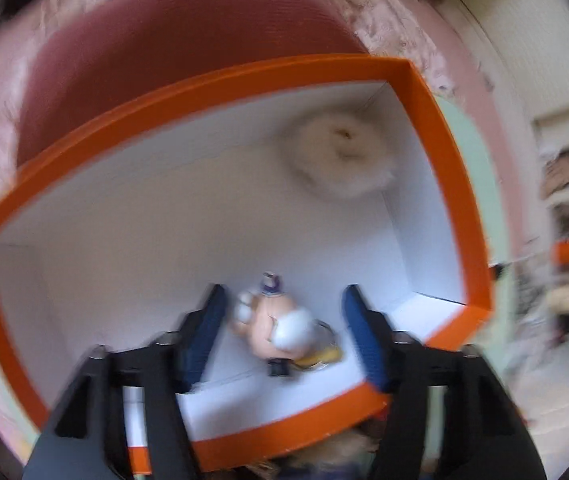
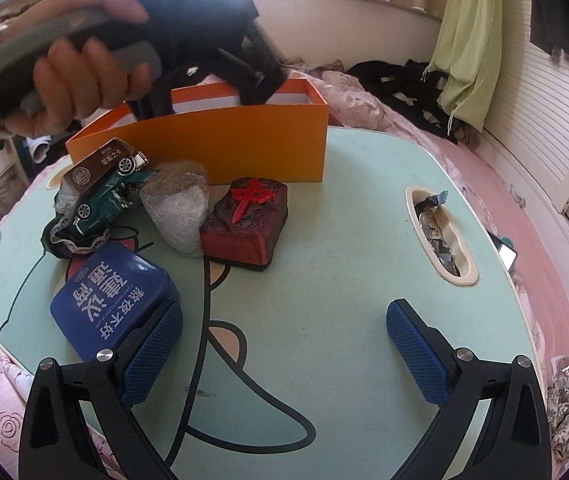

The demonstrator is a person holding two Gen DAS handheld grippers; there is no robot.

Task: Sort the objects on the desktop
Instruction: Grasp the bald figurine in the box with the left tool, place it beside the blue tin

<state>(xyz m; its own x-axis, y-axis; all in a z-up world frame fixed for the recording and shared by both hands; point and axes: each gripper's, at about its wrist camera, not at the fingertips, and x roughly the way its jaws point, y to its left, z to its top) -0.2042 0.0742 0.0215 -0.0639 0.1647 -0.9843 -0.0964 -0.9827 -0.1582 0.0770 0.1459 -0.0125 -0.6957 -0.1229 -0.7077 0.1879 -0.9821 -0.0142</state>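
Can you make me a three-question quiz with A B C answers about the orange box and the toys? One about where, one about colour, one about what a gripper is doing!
1. Where is the fluffy white pom-pom?
A. Inside the orange box
B. On the table
C. On the blue tin

2. What colour is the symbol on the mahjong-tile block?
A. Green
B. Red
C. White

3. How is the right gripper?
A. Holding the toy car
B. Squeezing the tin
C. Open, empty

Answers: A, it lies on the box's white floor; B, a red character shows on top; C, only bare table lies between its fingers.
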